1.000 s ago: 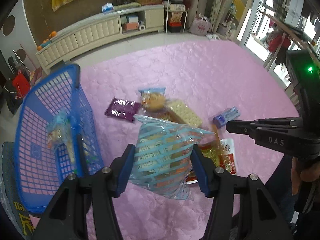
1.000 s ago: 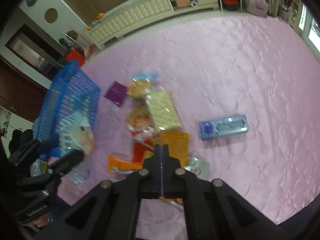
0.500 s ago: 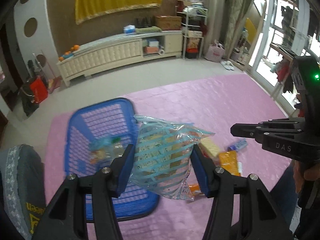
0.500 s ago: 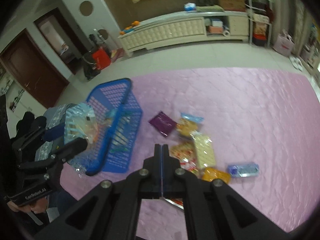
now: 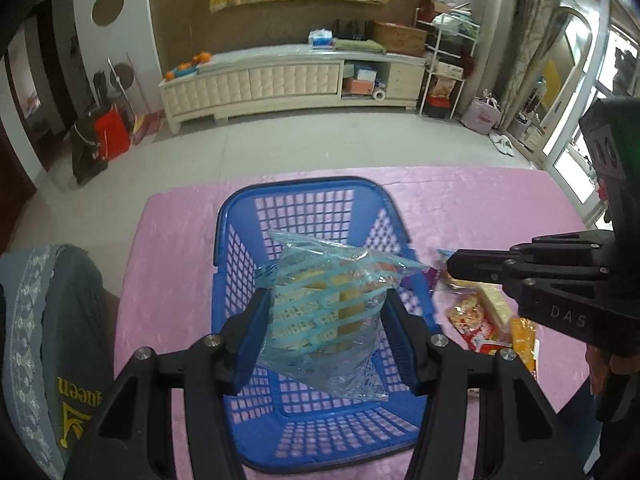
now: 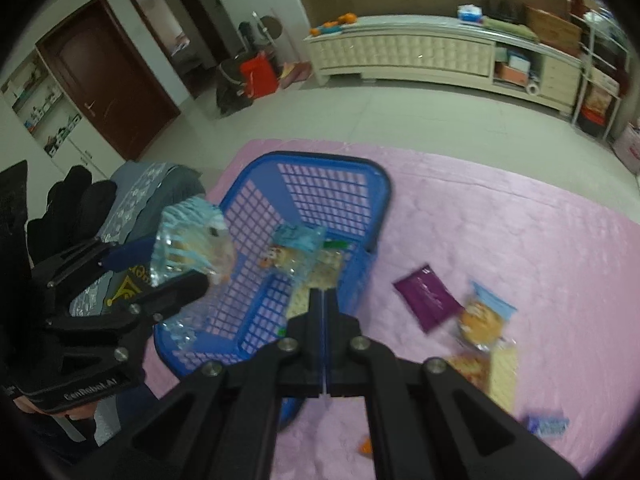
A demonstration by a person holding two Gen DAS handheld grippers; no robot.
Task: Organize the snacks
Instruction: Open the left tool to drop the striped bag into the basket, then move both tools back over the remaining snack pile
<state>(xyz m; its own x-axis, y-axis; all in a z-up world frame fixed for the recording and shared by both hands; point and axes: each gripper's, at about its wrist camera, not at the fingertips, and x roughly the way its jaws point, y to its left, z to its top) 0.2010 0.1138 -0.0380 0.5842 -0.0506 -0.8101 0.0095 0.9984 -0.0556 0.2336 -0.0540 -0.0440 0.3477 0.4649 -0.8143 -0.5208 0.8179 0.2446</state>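
Observation:
My left gripper (image 5: 330, 324) is shut on a clear blue-striped snack bag (image 5: 328, 308) and holds it above the blue mesh basket (image 5: 304, 200). In the right wrist view the same bag (image 6: 192, 248) hangs over the basket's (image 6: 332, 168) left rim, and a few snack packs (image 6: 300, 248) lie inside the basket. My right gripper (image 6: 323, 300) is shut and empty, over the basket's near right side. Loose snacks lie on the pink mat: a purple pack (image 6: 428, 298), a biscuit pack (image 6: 482, 320), a cracker pack (image 6: 502, 372) and a blue box (image 6: 546, 424).
A pink mat (image 5: 480, 200) covers the floor. A grey cushion (image 5: 56, 340) sits left of the basket. A white cabinet (image 5: 280, 80) and a metal shelf rack (image 5: 444, 68) stand at the far wall. Red and orange packs (image 5: 480, 328) lie right of the basket.
My left gripper has carried the blue-striped bag leftward from over the snack pile to above the basket. My right gripper has stayed shut and swung toward the basket.

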